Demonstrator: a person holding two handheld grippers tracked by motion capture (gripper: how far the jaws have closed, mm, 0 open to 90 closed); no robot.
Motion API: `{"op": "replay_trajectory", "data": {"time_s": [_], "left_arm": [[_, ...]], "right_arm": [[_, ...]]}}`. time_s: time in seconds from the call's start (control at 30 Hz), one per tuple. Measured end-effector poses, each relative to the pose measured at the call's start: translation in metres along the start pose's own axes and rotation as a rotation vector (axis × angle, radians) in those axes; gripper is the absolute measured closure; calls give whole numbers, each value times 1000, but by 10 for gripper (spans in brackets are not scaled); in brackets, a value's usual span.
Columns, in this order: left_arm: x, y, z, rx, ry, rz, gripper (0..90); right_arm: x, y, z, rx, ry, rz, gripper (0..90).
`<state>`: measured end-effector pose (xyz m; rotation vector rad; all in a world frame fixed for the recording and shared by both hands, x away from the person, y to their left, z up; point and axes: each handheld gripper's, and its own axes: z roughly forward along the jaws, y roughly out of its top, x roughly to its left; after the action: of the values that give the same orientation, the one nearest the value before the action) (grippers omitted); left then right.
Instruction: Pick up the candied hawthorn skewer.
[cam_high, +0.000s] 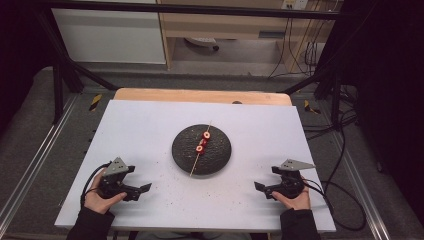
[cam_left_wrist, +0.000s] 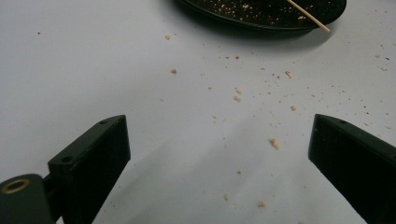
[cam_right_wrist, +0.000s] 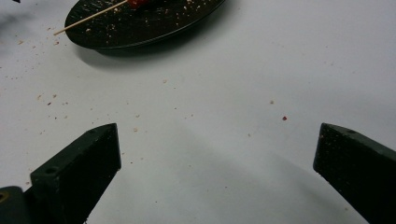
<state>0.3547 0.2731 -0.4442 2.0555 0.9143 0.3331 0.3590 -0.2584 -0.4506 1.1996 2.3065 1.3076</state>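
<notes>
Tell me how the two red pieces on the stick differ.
One red piece sits farther up the stick, toward the table's far edge; the other red piece sits nearer the person. The far one looks slightly bigger. Both are threaded on that stick, lying over the dark plate.

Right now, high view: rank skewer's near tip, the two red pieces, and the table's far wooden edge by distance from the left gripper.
From the left gripper:
1. Skewer's near tip, over the plate's front rim.
2. Red pieces, mid-plate; the nearer one first.
3. Wooden edge, at the back.
</notes>
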Motion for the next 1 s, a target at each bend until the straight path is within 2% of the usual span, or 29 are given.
{"op": "replay_trajectory", "data": {"time_s": [0.5,1.0], "left_arm": [[-11,8,2,9,-1,8,71],[-32,34,13,20,-4,15,86]], "right_arm": [[1,-1,2,11,-3,7,17],[1,-1,2,13,-2,2,18]]}}
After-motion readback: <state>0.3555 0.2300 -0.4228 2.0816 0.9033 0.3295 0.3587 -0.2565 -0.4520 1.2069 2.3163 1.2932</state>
